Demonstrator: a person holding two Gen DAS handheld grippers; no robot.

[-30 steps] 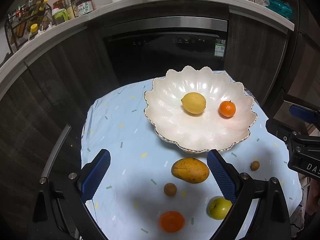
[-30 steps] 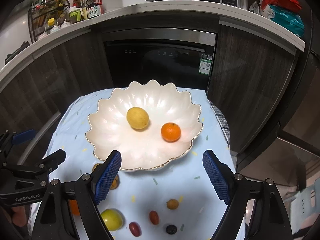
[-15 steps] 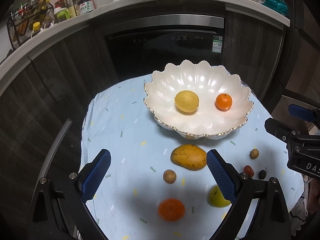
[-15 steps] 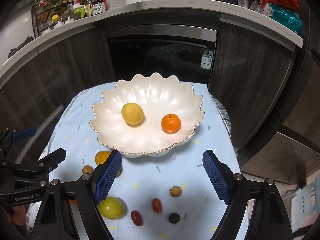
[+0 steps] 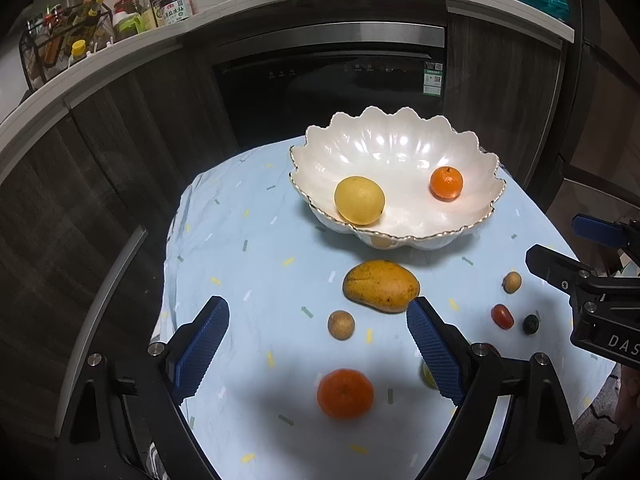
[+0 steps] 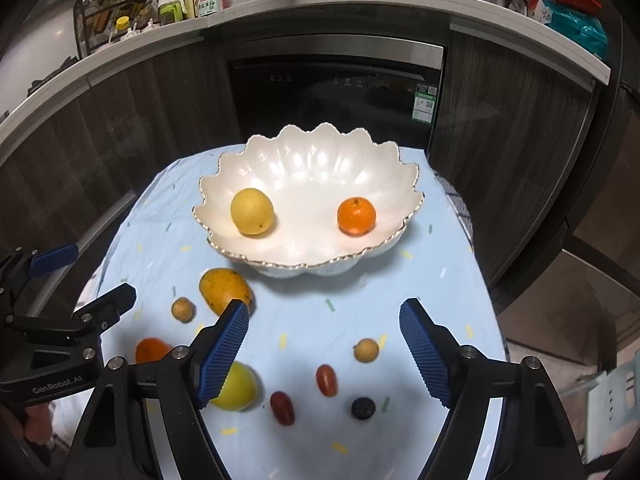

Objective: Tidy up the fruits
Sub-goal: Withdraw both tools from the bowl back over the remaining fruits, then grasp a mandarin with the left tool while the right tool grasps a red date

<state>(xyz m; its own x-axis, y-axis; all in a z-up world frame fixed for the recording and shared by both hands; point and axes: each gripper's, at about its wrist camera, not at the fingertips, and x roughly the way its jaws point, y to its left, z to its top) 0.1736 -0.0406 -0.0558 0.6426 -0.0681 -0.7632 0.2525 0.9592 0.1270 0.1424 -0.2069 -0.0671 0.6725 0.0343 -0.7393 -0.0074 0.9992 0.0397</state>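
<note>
Scalloped white ceramic bowl with gilt rim (image 5: 400, 148) seated at upper centre of frame on pale blue speckled tablecloth (image 5: 248, 240). Inside bowl: round yellow citrus (image 5: 359, 200) at left, small orange mandarin (image 5: 446, 183) at right, well apart.

On cloth below bowl in left wrist view: yellow-orange mango (image 5: 381, 286) at centre, small tan round fruit (image 5: 341, 324) lower left of it, larger orange (image 5: 345, 393) at bottom centre, second tan fruit (image 5: 512, 282), red cherry tomato (image 5: 502, 316) and dark berry (image 5: 531, 324) at right.

Left gripper (image 5: 318, 350) released, jaws wide though just narrowed slightly, nothing between pads, hovering above cloth.

Right gripper (image 6: 324, 352) likewise released, jaws just narrowed slightly, nothing grasped. Seen beneath it: yellow-green apple (image 6: 236, 388) at lower left behind blue pad, two red tomatoes (image 6: 326, 379), dark berry at bottom centre
</note>
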